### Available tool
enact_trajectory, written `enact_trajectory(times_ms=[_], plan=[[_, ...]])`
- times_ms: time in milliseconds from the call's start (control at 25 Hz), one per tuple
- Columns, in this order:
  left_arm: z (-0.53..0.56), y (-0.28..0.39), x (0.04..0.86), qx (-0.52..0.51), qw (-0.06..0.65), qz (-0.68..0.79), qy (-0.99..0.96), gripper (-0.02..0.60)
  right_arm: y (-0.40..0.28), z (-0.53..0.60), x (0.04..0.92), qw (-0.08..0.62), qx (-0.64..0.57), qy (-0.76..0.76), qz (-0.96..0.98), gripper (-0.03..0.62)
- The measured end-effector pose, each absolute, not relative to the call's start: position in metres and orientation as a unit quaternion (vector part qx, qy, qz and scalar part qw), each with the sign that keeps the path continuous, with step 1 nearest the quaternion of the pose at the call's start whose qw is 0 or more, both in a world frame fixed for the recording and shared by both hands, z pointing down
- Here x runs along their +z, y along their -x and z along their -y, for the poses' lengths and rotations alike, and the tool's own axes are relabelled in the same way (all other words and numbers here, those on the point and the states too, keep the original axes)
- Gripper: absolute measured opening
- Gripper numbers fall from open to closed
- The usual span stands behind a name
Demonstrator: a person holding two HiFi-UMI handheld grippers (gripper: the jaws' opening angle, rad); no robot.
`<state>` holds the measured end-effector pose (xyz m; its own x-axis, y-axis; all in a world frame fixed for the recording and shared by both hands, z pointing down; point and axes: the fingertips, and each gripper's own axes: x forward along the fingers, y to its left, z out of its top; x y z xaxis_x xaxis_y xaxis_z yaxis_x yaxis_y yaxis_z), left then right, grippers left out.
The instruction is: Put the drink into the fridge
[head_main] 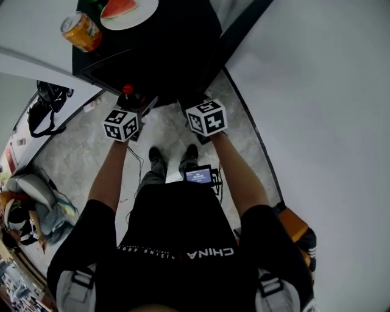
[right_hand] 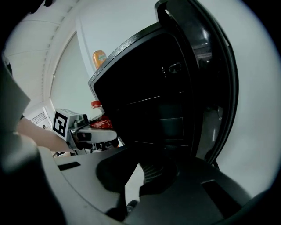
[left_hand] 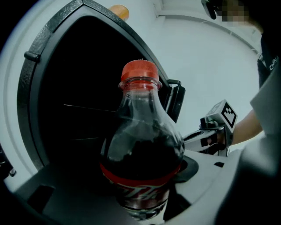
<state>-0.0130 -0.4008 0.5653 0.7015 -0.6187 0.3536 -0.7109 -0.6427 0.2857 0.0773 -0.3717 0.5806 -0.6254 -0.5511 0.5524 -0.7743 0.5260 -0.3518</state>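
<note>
A cola bottle (left_hand: 140,145) with a red cap and red label stands upright between my left gripper's (left_hand: 140,195) jaws, which are shut on its lower body. In the head view only its red cap (head_main: 128,89) shows, beyond the left gripper (head_main: 122,125). Just ahead is the black fridge (head_main: 152,49), whose door (right_hand: 210,88) is swung open to the right. Its dark inside with shelves (right_hand: 162,110) faces my right gripper (right_hand: 140,178), which is open and holds nothing. The right gripper (head_main: 207,117) is level with the left one, in front of the fridge. The bottle (right_hand: 100,121) is outside the fridge, at its left edge.
On the fridge top stand an orange can (head_main: 80,30) and a white plate (head_main: 143,13) with a watermelon slice. A white wall (head_main: 329,91) runs along the right. Bags and clutter (head_main: 36,201) lie on the floor at the left. The person's feet (head_main: 173,159) are under the grippers.
</note>
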Motion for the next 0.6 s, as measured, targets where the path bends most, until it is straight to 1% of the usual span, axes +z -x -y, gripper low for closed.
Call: enact_trajectory(times_ms=[160,440,600], plan=[[0.434,0.009,0.556,0.107,0.178,0.41,-0.888,0.314,-0.074,0.383,0.566,0.193,0.288,-0.382,0.857,0.015],[0.517,0.004,0.62,0.105,0.142,0.479,-0.86,0.314,-0.071,0.444,0.612,0.17,0.298,-0.378,0.86,0.015],[0.54,-0.005,0.628,0.102,0.125,0.504,-0.848,0.314,-0.075,0.463,0.612,0.165,0.298,-0.381,0.859,0.015]])
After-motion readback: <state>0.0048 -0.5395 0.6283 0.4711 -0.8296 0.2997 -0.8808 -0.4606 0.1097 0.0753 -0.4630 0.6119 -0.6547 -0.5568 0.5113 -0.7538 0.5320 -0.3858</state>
